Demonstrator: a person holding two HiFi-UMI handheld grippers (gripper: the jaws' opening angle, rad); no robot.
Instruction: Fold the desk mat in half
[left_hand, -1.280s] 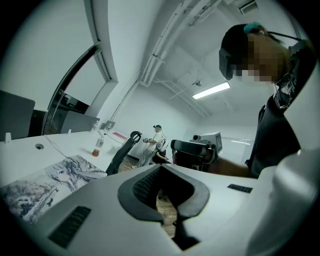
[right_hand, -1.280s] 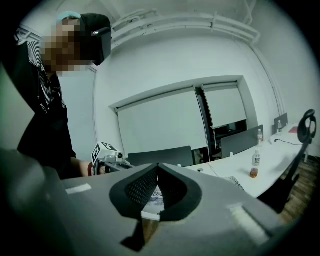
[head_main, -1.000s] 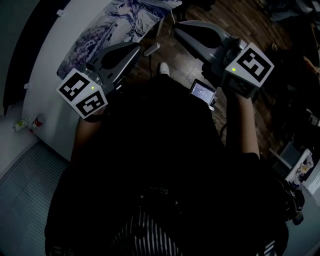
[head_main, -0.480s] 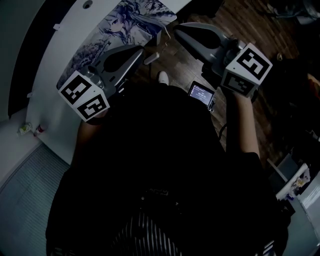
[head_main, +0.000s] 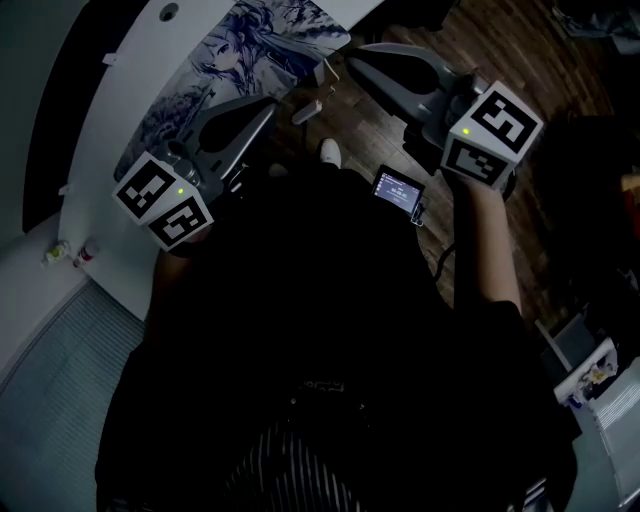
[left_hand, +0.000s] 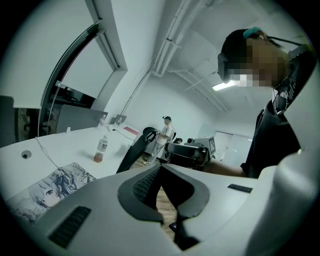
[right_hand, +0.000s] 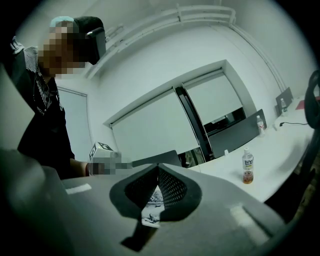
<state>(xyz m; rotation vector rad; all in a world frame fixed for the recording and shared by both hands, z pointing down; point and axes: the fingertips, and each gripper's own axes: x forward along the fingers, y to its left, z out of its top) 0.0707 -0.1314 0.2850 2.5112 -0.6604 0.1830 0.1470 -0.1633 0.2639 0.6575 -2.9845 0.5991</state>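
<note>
"Desk mat (head_main: 250, 45), the long one printed with a pale blue-and-white anime drawing: where does it lie?"

"Flat and unfolded on the white desk (head_main: 105, 110), along the edge nearest the person, at the upper left of the head view."

"And the grey left gripper (left_hand: 160, 166)?"

"Its jaws are together at the tips, with nothing clamped between them. Only the brown wooden floor (head_main: 470, 50) shows through the opening behind the tips. In the head view it overlaps the mat's near end, but whether it touches the mat I cannot tell. In the left gripper view the mat sits low at the left, beside the jaws."

"The grey right gripper (right_hand: 158, 165)?"

"Closed, tips touching, empty. It is out over the floor, off the desk's edge, near the mat's corner at the top of the head view. A strip of the mat's print shows through the opening under its tips."

"What stands around?"

"A clear plastic bottle (left_hand: 101, 148) with reddish-brown drink at its bottom stands upright on the desk, well apart from the mat. A small lit screen (head_main: 399, 189) hangs at the person's waist between the two arms, and a white shoe (head_main: 329, 151) is on the floor just above it."
</note>
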